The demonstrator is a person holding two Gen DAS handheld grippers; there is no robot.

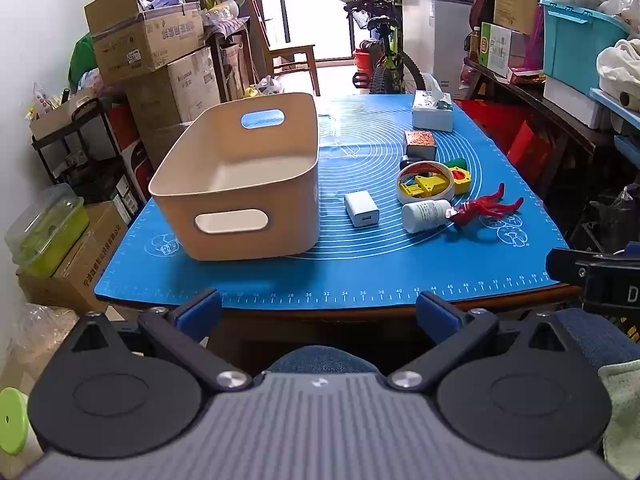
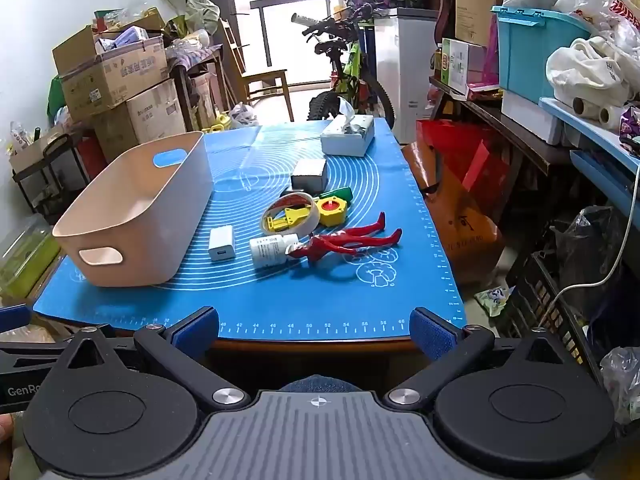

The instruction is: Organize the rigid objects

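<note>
Blue ruled silicone mat [image 1: 360,272] ahead of both grippers. Smooth beige plastic bin [image 1: 240,184] sits ahead-left, empty. White cube charger [image 2: 221,243], round tape roll [image 2: 291,213], glossy red figure [image 2: 348,240] ahead-centre. Left gripper [image 1: 318,312] and right gripper [image 2: 316,332] angled down, jaws spread wide, holding nothing.

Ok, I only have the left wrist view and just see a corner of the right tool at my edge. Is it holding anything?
Observer: No. The right tool is open, nothing between its fingers, back at the near edge of the blue mat.
Operator: Anything on the floor right of the table?
Observer: A small green packet lies on the floor just off the table's near right corner.
Operator: From here, the small box behind the tape roll shows a speckled orange top. What about its side?
Observer: The small box shows a plain grey face from the right.
</note>
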